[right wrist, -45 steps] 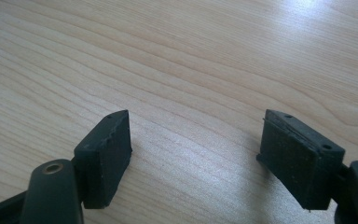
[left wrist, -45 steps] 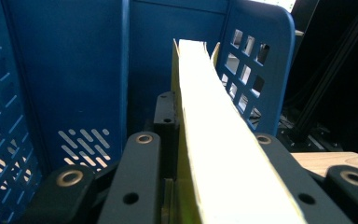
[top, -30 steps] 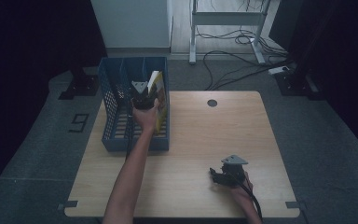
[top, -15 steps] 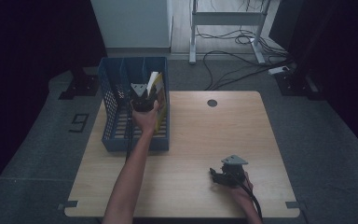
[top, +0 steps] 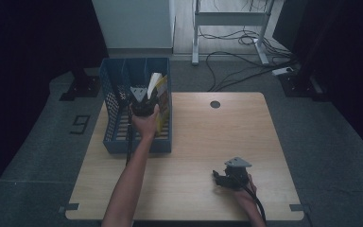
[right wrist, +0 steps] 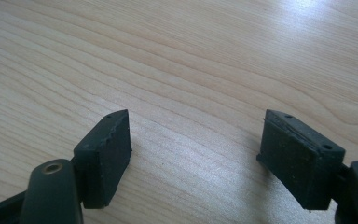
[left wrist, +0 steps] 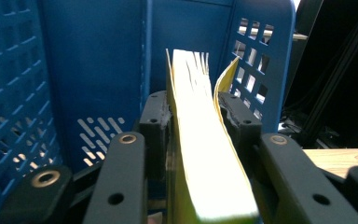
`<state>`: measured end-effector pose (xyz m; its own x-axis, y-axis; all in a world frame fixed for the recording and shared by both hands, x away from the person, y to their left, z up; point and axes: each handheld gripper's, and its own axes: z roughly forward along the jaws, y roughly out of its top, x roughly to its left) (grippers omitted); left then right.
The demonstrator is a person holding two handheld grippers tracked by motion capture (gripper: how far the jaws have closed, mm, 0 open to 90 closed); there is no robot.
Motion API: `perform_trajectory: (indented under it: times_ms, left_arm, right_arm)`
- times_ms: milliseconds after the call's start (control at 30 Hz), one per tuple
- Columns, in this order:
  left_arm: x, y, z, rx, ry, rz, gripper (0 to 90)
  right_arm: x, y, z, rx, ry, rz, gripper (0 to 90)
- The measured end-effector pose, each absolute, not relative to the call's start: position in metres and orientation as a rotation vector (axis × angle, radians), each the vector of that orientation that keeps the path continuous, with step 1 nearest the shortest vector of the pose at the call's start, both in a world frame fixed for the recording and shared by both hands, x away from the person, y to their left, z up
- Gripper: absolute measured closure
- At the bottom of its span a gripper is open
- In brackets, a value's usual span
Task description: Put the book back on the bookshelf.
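Note:
A thick book with a yellow cover and pale pages (left wrist: 200, 154) stands upright in the right-hand compartment of a blue mesh file bin (top: 118, 78). The same book (top: 159, 87) leans at the bin's right side. My left gripper (left wrist: 196, 116) reaches into the bin with the book between its pads. Its jaws have just been opening, and the loose cover curls toward the right pad (left wrist: 235, 116). In the high view the left gripper (top: 144, 97) sits over the bin. My right gripper (right wrist: 196, 144) rests open on the bare wood, nothing between its jaws. It lies near the front right of the table (top: 220, 177).
The wooden table (top: 194, 137) has a round cable hole (top: 215, 104) at the back. The bin stands at the table's left rear corner, with several dividers. Cables and a desk frame (top: 227, 19) lie on the floor beyond the table.

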<state>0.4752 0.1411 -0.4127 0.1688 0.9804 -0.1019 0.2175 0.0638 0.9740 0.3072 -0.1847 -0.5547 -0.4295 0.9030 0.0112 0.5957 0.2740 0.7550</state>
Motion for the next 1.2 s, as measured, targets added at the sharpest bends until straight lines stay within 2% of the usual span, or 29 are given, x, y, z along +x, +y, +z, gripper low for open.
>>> perform_trajectory:
  times_ms: [133, 733, 1200]
  left_arm:
    - [0.467, 0.145, -0.411, 1.345, 1.246, 0.918, 62.0]
    - [0.465, 0.162, -0.417, 1.385, 1.295, 0.867, 57.6]
    - [0.454, 0.164, -0.411, 1.403, 1.261, 0.788, 50.7]
  right_arm:
    - [0.307, -0.185, -0.555, 1.351, 2.128, 0.979, 23.7]
    - [0.307, -0.185, -0.555, 1.35, 2.127, 0.978, 23.7]
    - [0.307, -0.185, -0.555, 1.35, 2.128, 0.977, 23.7]
